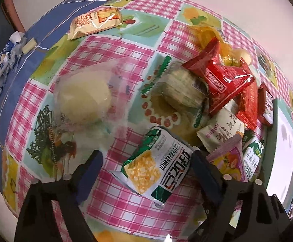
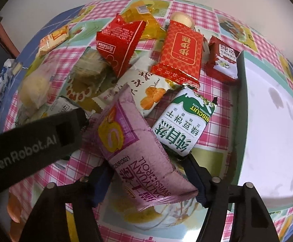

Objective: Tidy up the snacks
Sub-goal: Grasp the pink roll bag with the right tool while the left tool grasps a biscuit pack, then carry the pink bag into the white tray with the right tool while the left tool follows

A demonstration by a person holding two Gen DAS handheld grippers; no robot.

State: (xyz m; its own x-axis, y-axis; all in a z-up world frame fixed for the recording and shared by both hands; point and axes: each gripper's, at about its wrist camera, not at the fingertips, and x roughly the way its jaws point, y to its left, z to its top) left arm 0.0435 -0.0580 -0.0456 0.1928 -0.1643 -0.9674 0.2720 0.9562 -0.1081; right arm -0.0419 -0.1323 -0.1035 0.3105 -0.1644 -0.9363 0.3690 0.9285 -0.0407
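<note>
Snacks lie heaped on the checked counter (image 1: 126, 205), just beside a white tray (image 2: 271, 141) with a pale green rim. Your right gripper (image 2: 148, 179) has its fingers (image 2: 196, 179) against both sides of the purple Swiss roll pack (image 2: 138, 153), which reads "DALIYUAN SWISS ROLL"; it looks pinched, though the soft wrapper may only be caught by its edges. Your left gripper (image 1: 146, 171) has its fingers (image 1: 92, 169) spread around the green-and-white corn packet (image 1: 156, 171): one finger touches its edge, the other stands clear of it.

Risks from here, as I judge them: the puffy roll could slide out of a light pinch. The left fingers may squeeze only one corner, so the packet twists or drops. Both grippers work close together over one heap, so you could knock them against each other.

Other writing: "BISCUIT TRADITIONAL TASTE" on the green-topped biscuit pack (image 2: 182, 125), "KISS" on the red packet (image 2: 120, 44), and "GenRobot.AI" on the left gripper's body seen from the right wrist. Chinese lettering marks several others.
</note>
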